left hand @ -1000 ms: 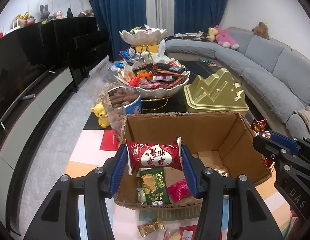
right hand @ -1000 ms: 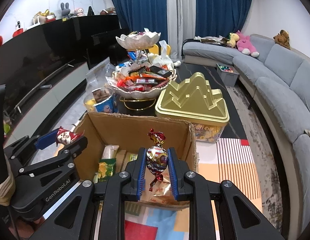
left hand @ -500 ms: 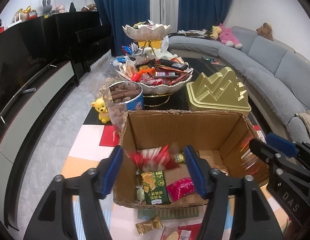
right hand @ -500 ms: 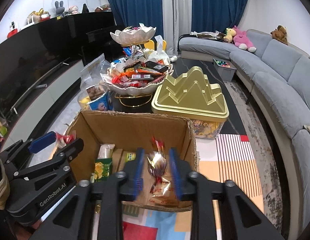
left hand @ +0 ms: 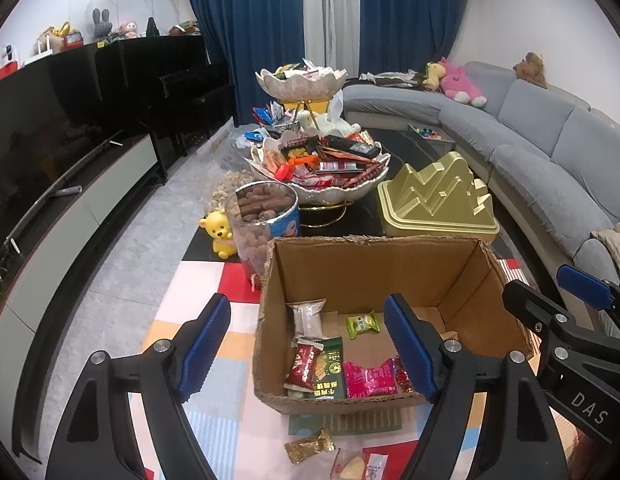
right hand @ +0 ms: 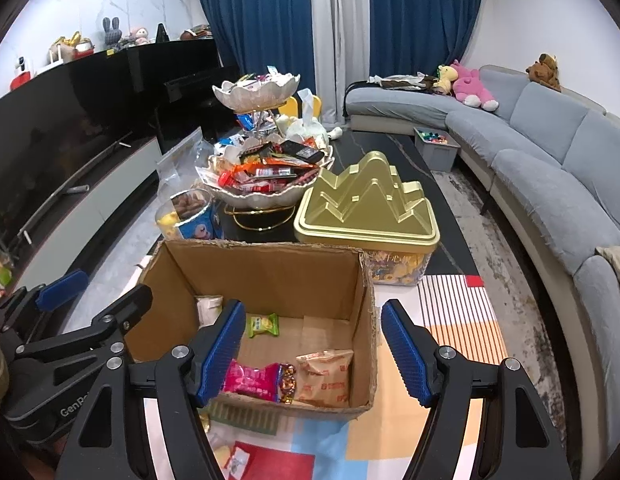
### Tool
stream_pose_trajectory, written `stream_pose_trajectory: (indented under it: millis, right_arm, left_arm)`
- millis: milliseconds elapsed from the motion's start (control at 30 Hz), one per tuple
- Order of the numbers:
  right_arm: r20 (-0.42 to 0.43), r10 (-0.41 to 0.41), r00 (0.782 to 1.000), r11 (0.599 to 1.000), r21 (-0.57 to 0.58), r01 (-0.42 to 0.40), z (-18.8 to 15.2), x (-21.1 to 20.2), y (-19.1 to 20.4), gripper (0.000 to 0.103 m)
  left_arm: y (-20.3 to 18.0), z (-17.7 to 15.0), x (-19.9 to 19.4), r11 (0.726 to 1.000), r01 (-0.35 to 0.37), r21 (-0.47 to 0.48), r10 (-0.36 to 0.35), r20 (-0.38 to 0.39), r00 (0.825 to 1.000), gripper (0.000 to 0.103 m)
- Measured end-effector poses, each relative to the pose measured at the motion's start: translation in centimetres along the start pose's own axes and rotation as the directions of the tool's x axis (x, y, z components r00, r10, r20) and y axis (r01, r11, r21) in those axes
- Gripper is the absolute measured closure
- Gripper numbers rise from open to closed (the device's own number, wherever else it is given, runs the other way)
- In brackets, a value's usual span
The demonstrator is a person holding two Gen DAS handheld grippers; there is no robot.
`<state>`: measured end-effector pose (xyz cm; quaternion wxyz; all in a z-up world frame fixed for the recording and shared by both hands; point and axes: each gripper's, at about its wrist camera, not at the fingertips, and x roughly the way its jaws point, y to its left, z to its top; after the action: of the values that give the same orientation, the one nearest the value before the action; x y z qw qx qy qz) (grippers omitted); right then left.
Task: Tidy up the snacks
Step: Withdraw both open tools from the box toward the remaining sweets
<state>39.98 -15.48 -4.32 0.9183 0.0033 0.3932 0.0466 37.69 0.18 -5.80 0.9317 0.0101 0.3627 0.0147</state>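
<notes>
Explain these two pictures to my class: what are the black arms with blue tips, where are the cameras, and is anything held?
There is no robot. A person holds two hand-held grippers, each with a fisheye camera looking along its fingers. One picture looks along the left gripper, the other along the right gripper. Both are open and hold nothing. Below them an open brown cardboard box holds wrapped snacks, such as a pink packet. Behind it stand a gold mountain-shaped tin and a white petal-shaped bowl of snacks.
</notes>
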Motion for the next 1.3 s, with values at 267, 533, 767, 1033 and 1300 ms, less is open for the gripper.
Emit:
stream_pose_trajectory:
  millis: [267,533,767,1033,1300]
  right_arm:
    - [0.024,-0.001,1.000,1.000,-0.006,0.001,-0.1,-1.8,0.5,0.032]
    - [0.043,-0.012,0.999,1.000,0.007,0.011,-0.7,-3.7,0.8,0.032]
    - [0.043,-0.023,0.999,1.000,0.016,0.022,-1.9,-4.7,1.9,0.032]
    - [0.034,-0.032,0.999,0.999,0.004,0.032,-3.3,-5.2,3.6,0.032]
    - [0.015,-0.042,0.999,0.999,-0.006,0.042,-5.0,-5.3,5.4,0.032]
  left_arm:
    - [0.5,-0.2,-1.8,1.000,-0.008,0.002,0.008,0.023,1.000,0.024]
    - [1.2,-1.1,-3.5,1.000,-0.010,0.027,0.009,0.045,0.999,0.024]
    - [2.3,-2.0,-4.6,1.000,-0.003,0.031,0.002,0.056,0.998,0.024]
    - [3.9,-3.4,-5.1,0.999,0.006,0.045,-0.008,0.060,0.998,0.024]
    - [5.4,-5.2,-5.3,0.996,0.034,0.086,-0.039,0.060,0.997,0.024]
